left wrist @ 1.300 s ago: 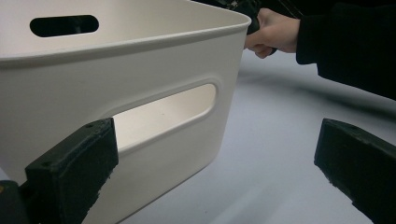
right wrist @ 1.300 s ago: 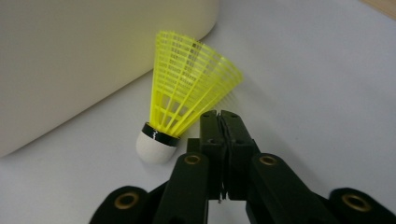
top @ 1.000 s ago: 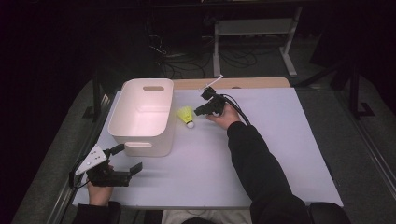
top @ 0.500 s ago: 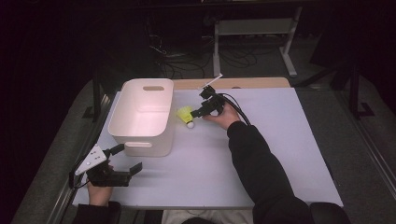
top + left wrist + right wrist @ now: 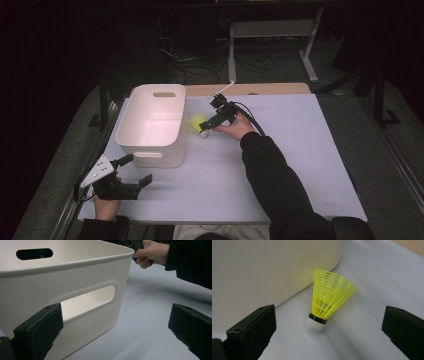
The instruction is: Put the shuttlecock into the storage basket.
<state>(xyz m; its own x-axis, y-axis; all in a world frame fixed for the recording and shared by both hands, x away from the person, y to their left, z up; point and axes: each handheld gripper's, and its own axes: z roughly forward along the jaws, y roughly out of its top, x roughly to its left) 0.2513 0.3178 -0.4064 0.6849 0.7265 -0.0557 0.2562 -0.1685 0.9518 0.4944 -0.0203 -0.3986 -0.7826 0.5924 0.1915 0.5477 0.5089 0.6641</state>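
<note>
Yellow shuttlecock (image 5: 325,303) stands on the pale tabletop (image 5: 300,150) with its white cork nose down and its plastic skirt flaring up and leaning away. It sits just beside the right-hand wall of the white bin (image 5: 152,125), apart from it, with a strip of table between.

Right gripper (image 5: 206,125) is at the shuttlecock, jaws spread wide with the shuttlecock midway between them and neither jaw touching it. My read: it is lined up that way so a squeeze would catch the skirt or the cork from both sides. The person's right hand (image 5: 235,125) reaches from the near edge, sleeve (image 5: 270,170) lying across the table.

Left gripper (image 5: 131,175) sits near the front left corner of the table, jaws wide, holding nothing. It points at the bin's near handle slot (image 5: 87,298) but stays clear of it. Looks parked, or placed ready to steady the bin; I cannot tell which.

The bin is open-topped and I see nothing inside; probably the destination, which would explain the shuttlecock's spot right alongside.

Writing: no brand, label or print readable on bin, shuttlecock or grippers.
</note>
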